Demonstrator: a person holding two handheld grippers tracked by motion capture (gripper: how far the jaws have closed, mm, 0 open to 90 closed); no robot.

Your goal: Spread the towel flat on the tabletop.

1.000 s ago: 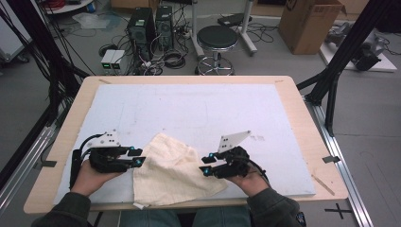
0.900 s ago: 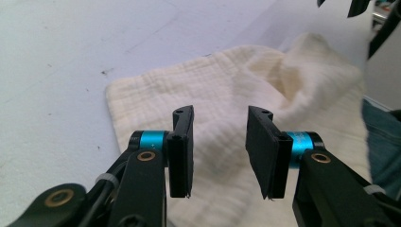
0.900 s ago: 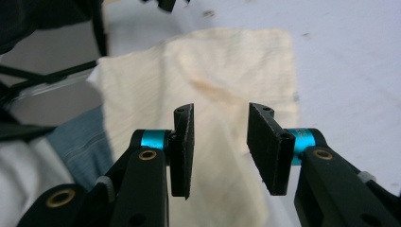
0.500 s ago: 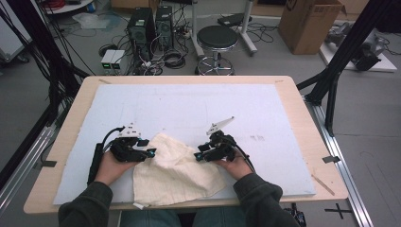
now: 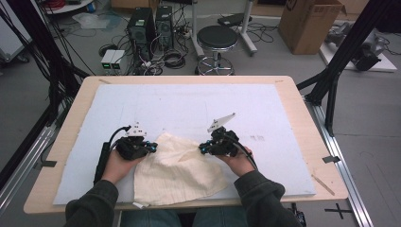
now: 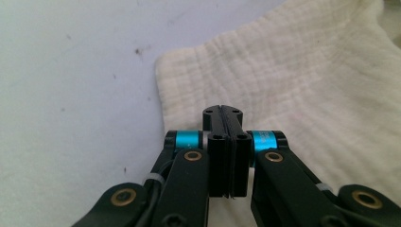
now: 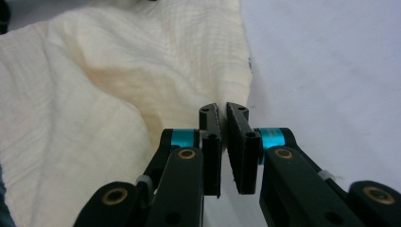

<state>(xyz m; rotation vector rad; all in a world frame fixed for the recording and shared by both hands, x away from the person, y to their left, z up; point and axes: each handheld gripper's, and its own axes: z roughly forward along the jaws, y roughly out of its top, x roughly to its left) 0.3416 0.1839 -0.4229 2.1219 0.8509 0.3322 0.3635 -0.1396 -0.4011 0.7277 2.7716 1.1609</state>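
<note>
Gripping the cream cloth (image 5: 177, 170) at two far-side spots, one per hand, looks like the set-up for lifting or spreading it, so the grips sit well apart along that edge. The cloth itself lies rumpled on the pale blue mat (image 5: 265, 109) at the near middle of the table (image 5: 302, 94), its near edge hanging toward the person.

Left gripper (image 6: 222, 113): jaws have just been closing and now stand pressed together, over the cloth's left corner; whether fabric is caught between them I cannot tell. Right gripper (image 7: 223, 113): also just closing, jaws nearly together with a thin slit left, right at the cloth's edge; a pinch of fabric looks likely but is not clear.

Both hands lie low on the mat, grippers pointing inward toward each other, the left hand (image 5: 116, 163) and right hand (image 5: 241, 161) flanking the cloth, forearms angling in from the near edge.
</note>
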